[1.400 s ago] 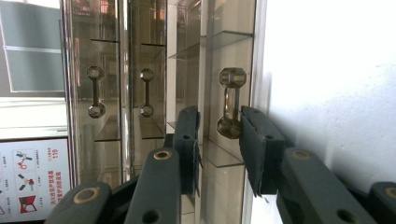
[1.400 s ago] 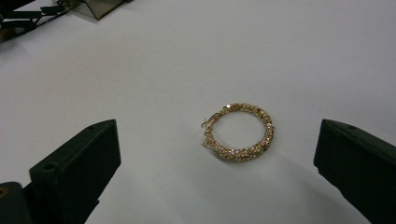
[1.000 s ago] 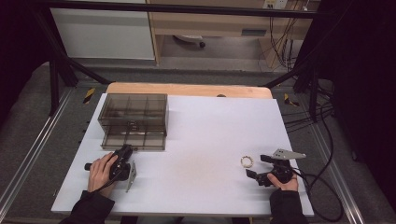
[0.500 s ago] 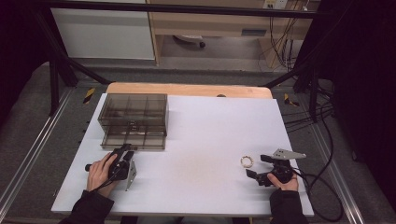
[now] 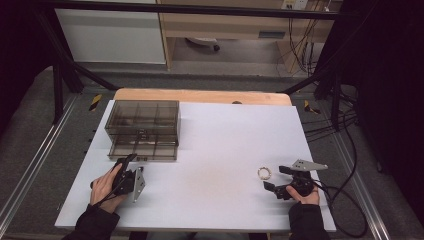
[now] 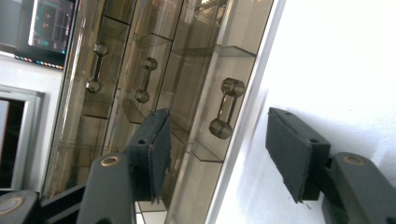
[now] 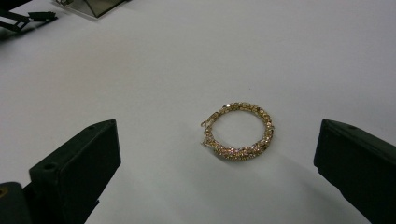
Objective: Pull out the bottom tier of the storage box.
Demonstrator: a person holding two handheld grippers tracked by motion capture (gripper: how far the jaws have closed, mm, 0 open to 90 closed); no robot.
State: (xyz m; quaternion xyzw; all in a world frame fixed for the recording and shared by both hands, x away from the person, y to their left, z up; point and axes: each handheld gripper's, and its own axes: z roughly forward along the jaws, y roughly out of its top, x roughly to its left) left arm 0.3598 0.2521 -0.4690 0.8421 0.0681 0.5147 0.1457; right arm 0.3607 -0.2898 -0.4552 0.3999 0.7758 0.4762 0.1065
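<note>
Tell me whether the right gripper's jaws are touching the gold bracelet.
Apart. In the right gripper view the right gripper stands wide open, and bare white table shows between each jaw and the gold bracelet.

A smoky clear drawer box point(image 5: 142, 129) stands at the table's far left, lowest drawer pulled out; a gold bracelet point(image 7: 239, 131) lies flat at the near right.

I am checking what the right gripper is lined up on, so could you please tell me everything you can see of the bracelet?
The bracelet is a small closed ring of gold-coloured, sparkling links or stones, with what looks like a little clasp sticking out on one side. It lies flat on the white table, just ahead of the right gripper, in line with the gap between its open jaws. Nothing but the table touches it.
</note>
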